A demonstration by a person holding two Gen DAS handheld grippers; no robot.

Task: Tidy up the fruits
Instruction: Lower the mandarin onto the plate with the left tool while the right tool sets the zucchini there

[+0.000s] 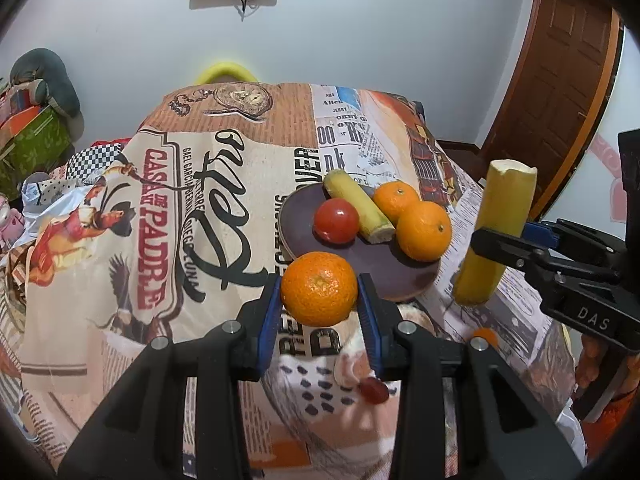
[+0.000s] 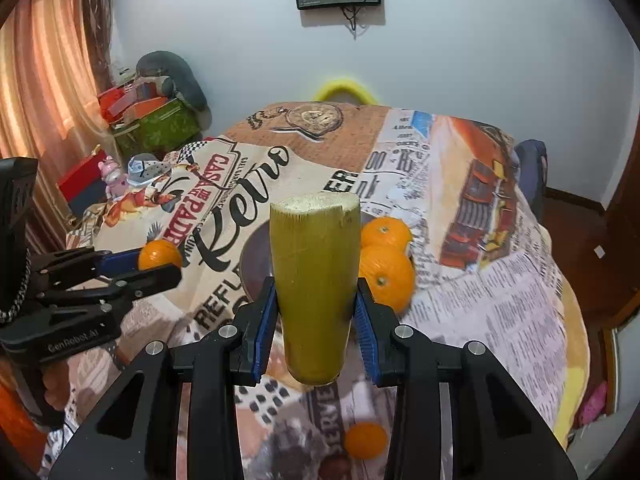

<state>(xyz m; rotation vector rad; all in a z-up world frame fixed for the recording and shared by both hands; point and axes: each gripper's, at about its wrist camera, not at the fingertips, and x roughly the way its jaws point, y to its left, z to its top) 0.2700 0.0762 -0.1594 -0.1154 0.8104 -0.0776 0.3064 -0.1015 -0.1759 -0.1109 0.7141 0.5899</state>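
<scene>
Left gripper (image 1: 319, 294): closed on a mandarin (image 1: 319, 294), pads pressing its two sides; held clear of the cloth, just near of the plate (image 1: 298, 208), presumably for delivery there.
Right gripper (image 2: 315, 330): closed on a yellow-green stalk piece (image 2: 315, 280), gripped low and kept upright, cut end up; it hangs to the right of the plate.
Plate: dark, round, mid-table; already carries a tomato (image 1: 336, 220), a second stalk piece (image 1: 358, 210) and two oranges (image 1: 424, 230), so it likely serves as the collection point.
Unsorted: one small orange (image 2: 365, 440) and a red fruit (image 1: 374, 390) lie on the near tablecloth (image 1: 160, 208).
Next: lower both loads onto free plate area.
</scene>
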